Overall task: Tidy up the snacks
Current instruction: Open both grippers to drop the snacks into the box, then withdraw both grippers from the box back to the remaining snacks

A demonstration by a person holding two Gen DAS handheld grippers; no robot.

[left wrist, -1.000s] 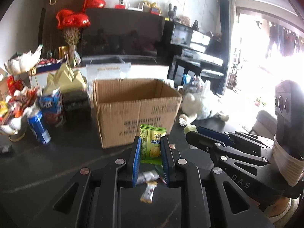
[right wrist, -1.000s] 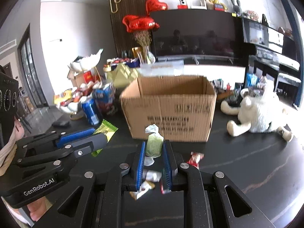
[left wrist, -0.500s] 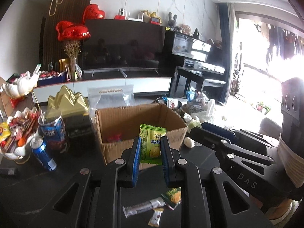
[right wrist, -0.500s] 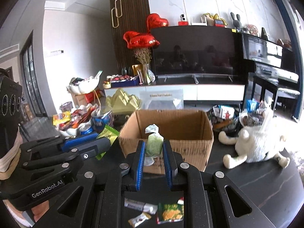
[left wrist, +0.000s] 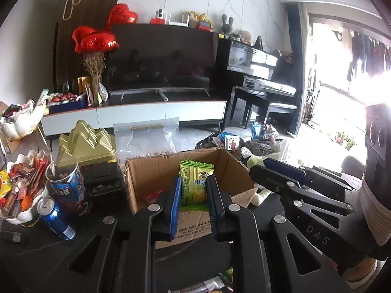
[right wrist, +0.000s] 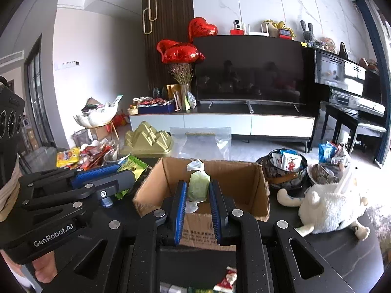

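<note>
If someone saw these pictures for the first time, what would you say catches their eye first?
Both grippers hover at an open cardboard box: the left gripper holds a green snack packet, the right gripper a pale green wrapped sweet. Behind, red heart balloons float beside a large dark television.

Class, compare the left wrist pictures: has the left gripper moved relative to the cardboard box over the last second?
Yes. The left gripper, shut on the green snack packet, has risen toward the cardboard box: the box's inside now shows.

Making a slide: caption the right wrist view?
Right gripper jaws shut on a pale green wrapped snack above the open brown cardboard box.
</note>
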